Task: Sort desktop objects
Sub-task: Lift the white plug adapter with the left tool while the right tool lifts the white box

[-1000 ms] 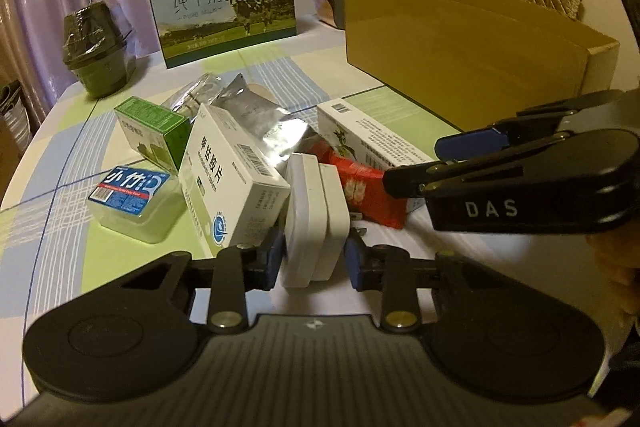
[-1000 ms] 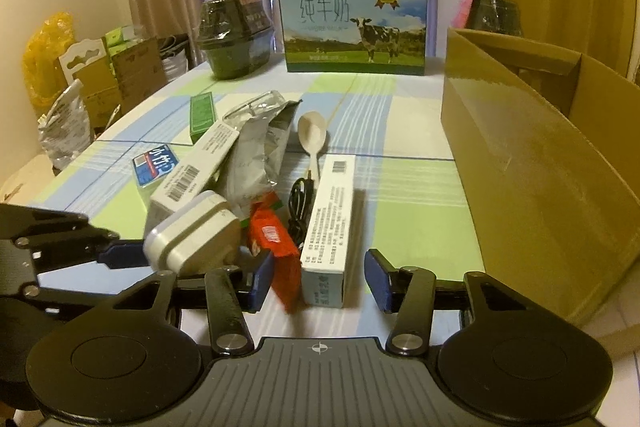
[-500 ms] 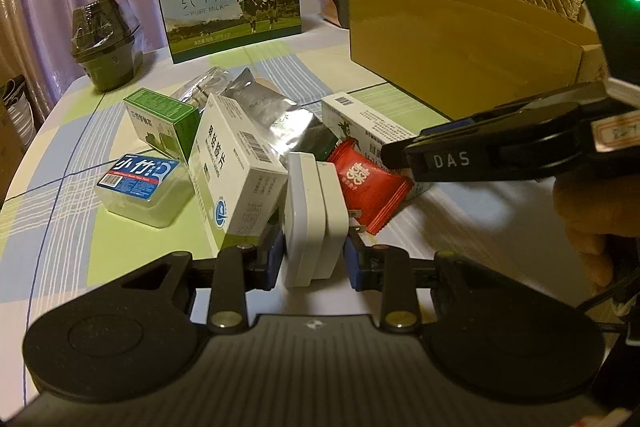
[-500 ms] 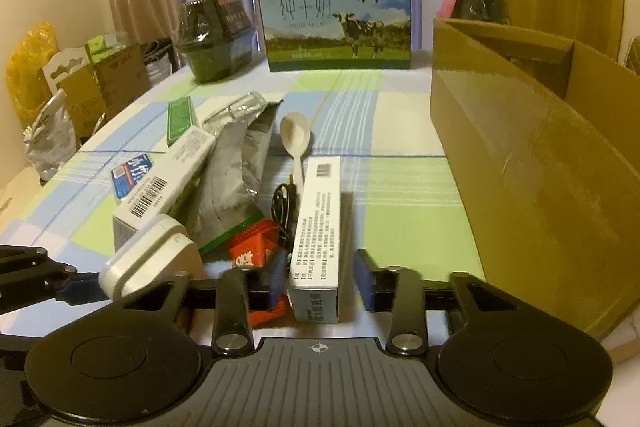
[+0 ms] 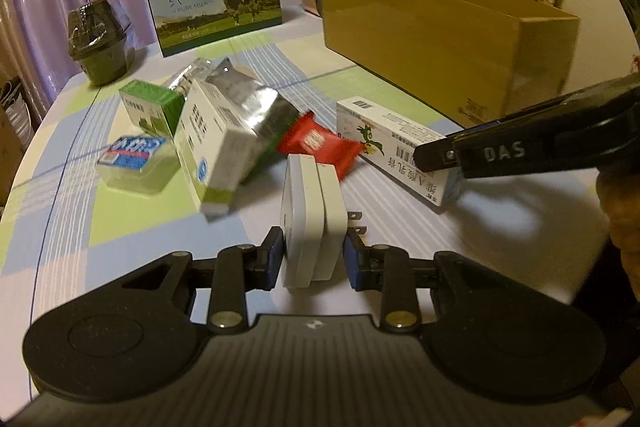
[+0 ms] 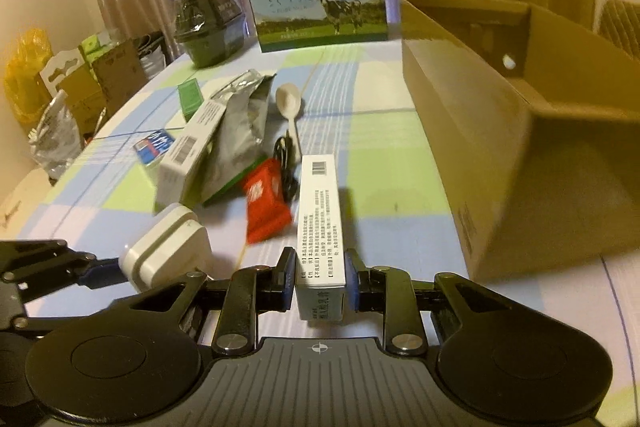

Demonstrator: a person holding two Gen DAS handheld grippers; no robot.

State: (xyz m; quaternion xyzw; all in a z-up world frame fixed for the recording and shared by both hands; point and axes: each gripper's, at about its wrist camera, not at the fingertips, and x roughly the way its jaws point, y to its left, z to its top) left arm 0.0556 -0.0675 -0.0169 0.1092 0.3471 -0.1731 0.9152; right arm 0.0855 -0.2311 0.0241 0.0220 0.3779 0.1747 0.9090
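Right gripper (image 6: 320,277) now clamped on long white carton (image 6: 320,223), previously only straddled; left gripper (image 5: 313,259) still clamped on white charger (image 5: 310,215). Both low over table (image 5: 500,223), ready for cardboard box (image 6: 520,155).

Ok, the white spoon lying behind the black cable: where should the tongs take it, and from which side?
Grip the white spoon across its thin handle, just behind the bowl, coming straight down from above. It lies flat on the table with the handle end beside the black cable, so a low, near-side approach would likely snag it.
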